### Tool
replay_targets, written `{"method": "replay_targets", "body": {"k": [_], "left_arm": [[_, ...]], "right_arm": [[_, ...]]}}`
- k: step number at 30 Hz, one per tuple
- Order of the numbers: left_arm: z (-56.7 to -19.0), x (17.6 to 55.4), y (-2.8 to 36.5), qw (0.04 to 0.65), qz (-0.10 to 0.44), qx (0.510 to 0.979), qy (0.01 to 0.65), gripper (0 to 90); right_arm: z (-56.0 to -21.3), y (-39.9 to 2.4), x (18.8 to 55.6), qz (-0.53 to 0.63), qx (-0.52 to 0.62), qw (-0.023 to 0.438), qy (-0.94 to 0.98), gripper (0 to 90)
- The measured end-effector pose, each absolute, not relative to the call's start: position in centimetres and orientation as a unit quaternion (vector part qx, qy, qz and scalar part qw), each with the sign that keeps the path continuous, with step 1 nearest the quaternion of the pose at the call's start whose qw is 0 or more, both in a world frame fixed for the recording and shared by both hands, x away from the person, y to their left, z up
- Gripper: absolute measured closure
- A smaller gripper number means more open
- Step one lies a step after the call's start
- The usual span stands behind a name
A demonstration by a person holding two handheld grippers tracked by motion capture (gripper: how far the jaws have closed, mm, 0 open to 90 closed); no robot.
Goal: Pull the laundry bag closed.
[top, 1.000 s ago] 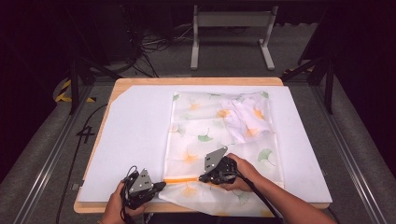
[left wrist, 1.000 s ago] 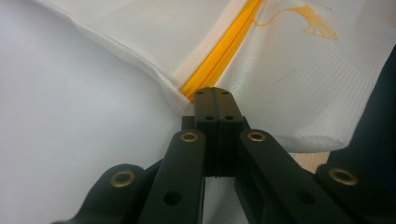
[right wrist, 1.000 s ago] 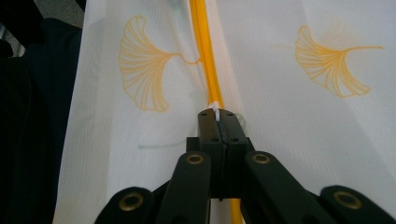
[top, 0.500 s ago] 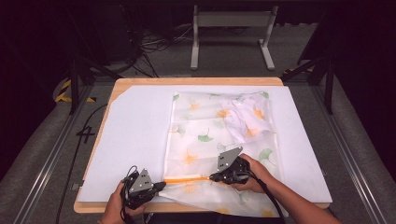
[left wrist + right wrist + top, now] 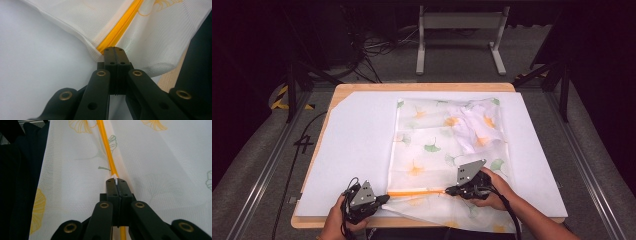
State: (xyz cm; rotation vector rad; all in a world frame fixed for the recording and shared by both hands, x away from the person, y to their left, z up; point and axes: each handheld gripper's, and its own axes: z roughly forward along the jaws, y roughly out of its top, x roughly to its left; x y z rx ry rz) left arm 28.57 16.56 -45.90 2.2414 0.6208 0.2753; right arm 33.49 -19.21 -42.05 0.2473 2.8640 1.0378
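A white mesh bag point(image 5: 447, 140) printed with ginkgo leaves lies on the white sheet, its near end hanging over the table's front edge. An orange zipper point(image 5: 414, 192) runs across that near end. My left gripper point(image 5: 384, 198) is shut on the bag's corner at the zipper's left end point(image 5: 122, 27), jaws pressed together point(image 5: 115, 50). My right gripper point(image 5: 447, 190) is shut on the small white zipper pull point(image 5: 115, 177), with the orange zipper point(image 5: 106, 145) running away beyond its tips point(image 5: 117, 180). A crumpled white cloth point(image 5: 479, 127) sits inside the bag's far right part.
A white sheet point(image 5: 357, 145) covers the wooden table point(image 5: 362, 87), with bare space left of the bag. A metal stand point(image 5: 459, 30) and cables point(image 5: 377, 47) are on the floor behind. Aluminium rails point(image 5: 267, 165) run along both sides.
My right gripper has slid to the right along the zipper, and the orange stretch between the two grippers is longer. The left gripper has stayed put.
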Motion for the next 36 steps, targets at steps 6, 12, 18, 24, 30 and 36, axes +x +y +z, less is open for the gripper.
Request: {"method": "replay_targets", "body": {"k": [6, 12, 18, 24, 30, 36], "left_arm": [[-45.9, 28.6, 16.6, 0.389, 0.11, 0.882, 0.243, 90.0], [-45.9, 28.6, 16.6, 0.389, 0.109, 0.882, 0.243, 90.0], [-45.9, 28.6, 16.6, 0.39, 0.107, 0.881, 0.244, 90.0], [-45.9, 28.6, 16.6, 0.39, 0.107, 0.881, 0.244, 90.0], [-45.9, 28.6, 16.7, 0.391, 0.106, 0.881, 0.245, 90.0], [-45.9, 28.6, 16.6, 0.391, 0.107, 0.881, 0.245, 90.0]], "right_arm": [[-41.9, -19.9, 33.2, 0.342, 0.083, 0.044, 0.935, 90.0], [-41.8, -20.9, 32.8, 0.345, 0.09, 0.046, 0.933, 90.0], [-41.9, -22.6, 32.5, 0.344, 0.105, 0.047, 0.932, 90.0], [-41.6, -24.1, 32.0, 0.346, 0.116, 0.05, 0.93, 90.0], [-41.7, -26.2, 31.6, 0.353, 0.135, 0.053, 0.924, 90.0], [-41.6, -28.4, 31.2, 0.361, 0.153, 0.062, 0.918, 90.0]]}}
